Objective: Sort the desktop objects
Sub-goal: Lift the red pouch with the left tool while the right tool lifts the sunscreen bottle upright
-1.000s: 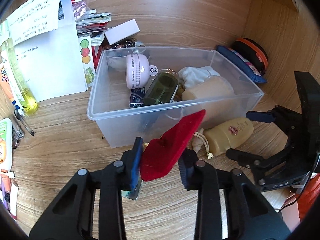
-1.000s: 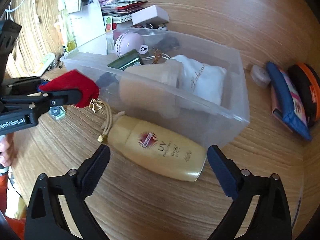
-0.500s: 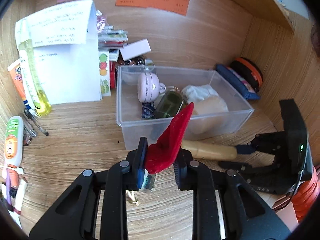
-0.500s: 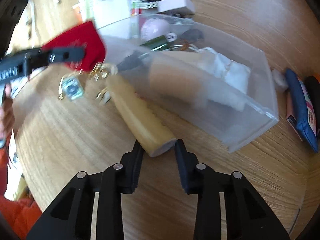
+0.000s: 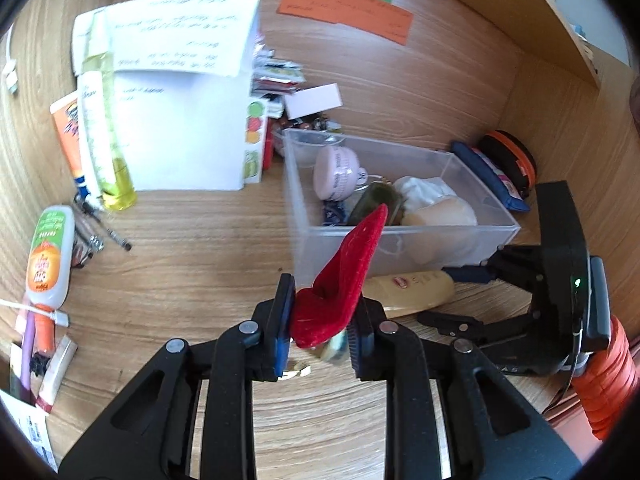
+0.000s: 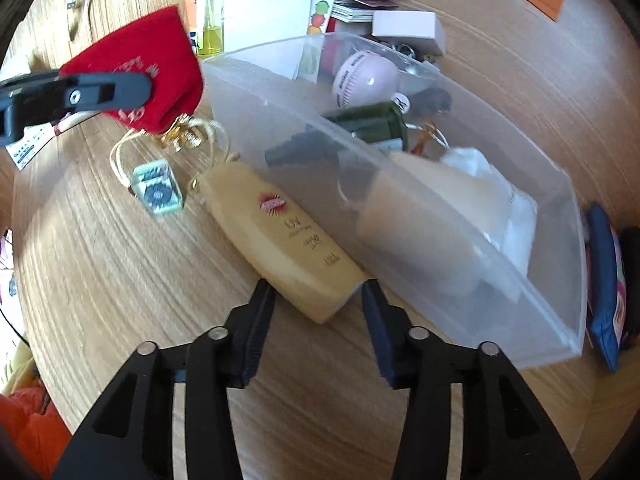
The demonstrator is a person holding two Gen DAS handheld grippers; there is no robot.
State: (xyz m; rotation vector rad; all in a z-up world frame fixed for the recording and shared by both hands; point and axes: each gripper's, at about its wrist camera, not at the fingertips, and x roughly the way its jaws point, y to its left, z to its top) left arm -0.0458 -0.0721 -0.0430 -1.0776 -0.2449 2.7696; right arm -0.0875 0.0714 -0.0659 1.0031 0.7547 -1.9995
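A: On the desk, just in front of the clear bin [image 6: 552,320], I see the yellow bottle [image 6: 288,240] lying flat, long axis slanting, flat end toward my right gripper [image 6: 318,312].

B: Clamped?

A: Jaws sit either side of that end, apart; contact I can't tell. My left gripper [image 5: 320,334] is closed on the red pouch [image 5: 344,280], tip pointing up toward the bin, gold cords [image 6: 188,136] dangling.

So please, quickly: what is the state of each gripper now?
Left gripper: closed on the red pouch.
Right gripper: jaws open around the end of the yellow sunscreen bottle, not clamping it.
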